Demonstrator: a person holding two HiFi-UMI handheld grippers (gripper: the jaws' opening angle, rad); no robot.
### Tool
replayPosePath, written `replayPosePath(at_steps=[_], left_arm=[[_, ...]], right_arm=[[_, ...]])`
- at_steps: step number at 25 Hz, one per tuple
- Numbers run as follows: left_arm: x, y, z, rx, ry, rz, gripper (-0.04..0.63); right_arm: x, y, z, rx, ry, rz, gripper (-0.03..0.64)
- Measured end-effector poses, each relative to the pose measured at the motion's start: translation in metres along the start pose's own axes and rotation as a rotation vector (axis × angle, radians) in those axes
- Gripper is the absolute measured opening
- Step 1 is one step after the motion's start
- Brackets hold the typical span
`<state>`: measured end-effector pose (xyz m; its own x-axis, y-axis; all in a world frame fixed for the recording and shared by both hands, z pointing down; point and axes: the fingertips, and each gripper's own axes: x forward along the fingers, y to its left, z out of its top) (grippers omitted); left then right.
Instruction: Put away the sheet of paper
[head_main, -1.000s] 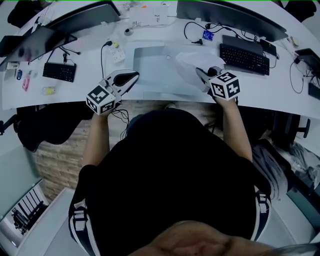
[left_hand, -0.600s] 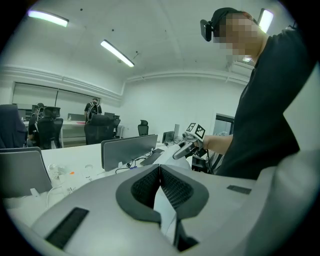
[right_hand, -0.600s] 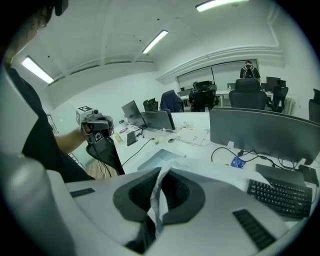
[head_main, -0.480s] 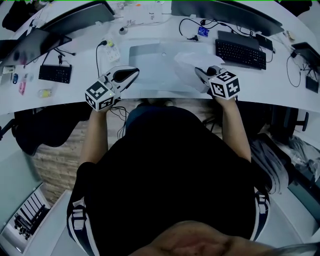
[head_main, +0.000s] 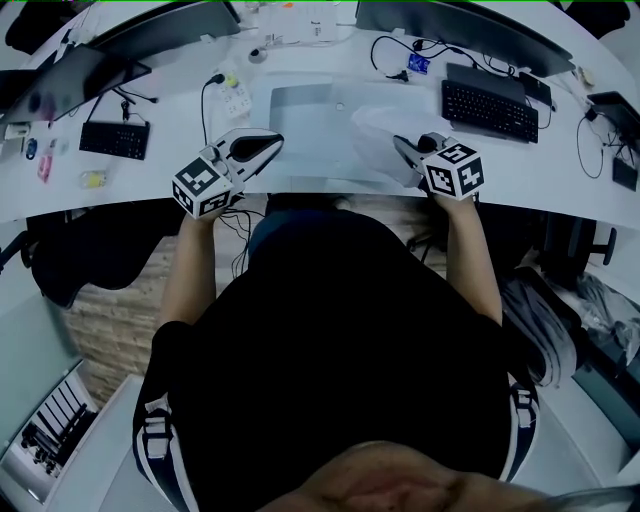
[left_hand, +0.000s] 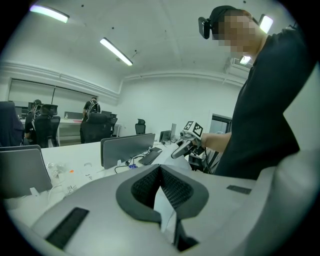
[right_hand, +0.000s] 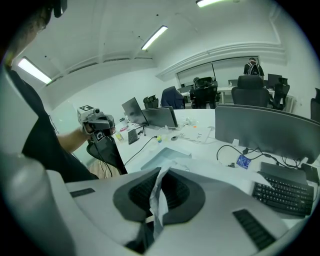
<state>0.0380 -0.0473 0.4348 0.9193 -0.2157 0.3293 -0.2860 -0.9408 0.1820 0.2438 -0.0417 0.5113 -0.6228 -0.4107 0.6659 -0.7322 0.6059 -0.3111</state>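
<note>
The sheet of paper (head_main: 375, 125) is white and hangs over the desk (head_main: 560, 175) between my two grippers. In the head view my left gripper (head_main: 275, 140) is at its left edge and my right gripper (head_main: 398, 143) at its right edge, both near the desk's front edge. In the left gripper view, the left gripper (left_hand: 160, 168) is shut with a fold of the paper (left_hand: 164, 210) pinched between the pads. The right gripper (right_hand: 167, 171) is shut on a crumpled edge of the paper (right_hand: 159, 197). Each gripper view shows the other gripper, the right gripper (left_hand: 182, 146) and the left gripper (right_hand: 95, 120).
A grey mat (head_main: 300, 100) lies on the desk beyond the sheet. A black keyboard (head_main: 488, 105) and cables are at the right, a small keyboard (head_main: 116, 138) at the left, and a power strip (head_main: 235, 100) near the mat. Monitors (head_main: 460, 25) stand along the back.
The head view has shifted a little. Both grippers stay shut on the sheet in nearly the same places above the desk's front edge.
</note>
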Motion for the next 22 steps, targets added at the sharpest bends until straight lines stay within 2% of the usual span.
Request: replayPosePath(at_steps=[22], left_arm=[[-0.068, 0.071, -0.012, -0.007, -0.017, -0.032, 0.021]], right_arm=[[0.061, 0.039, 0.040, 0.028, 0.039, -0.036, 0.015]])
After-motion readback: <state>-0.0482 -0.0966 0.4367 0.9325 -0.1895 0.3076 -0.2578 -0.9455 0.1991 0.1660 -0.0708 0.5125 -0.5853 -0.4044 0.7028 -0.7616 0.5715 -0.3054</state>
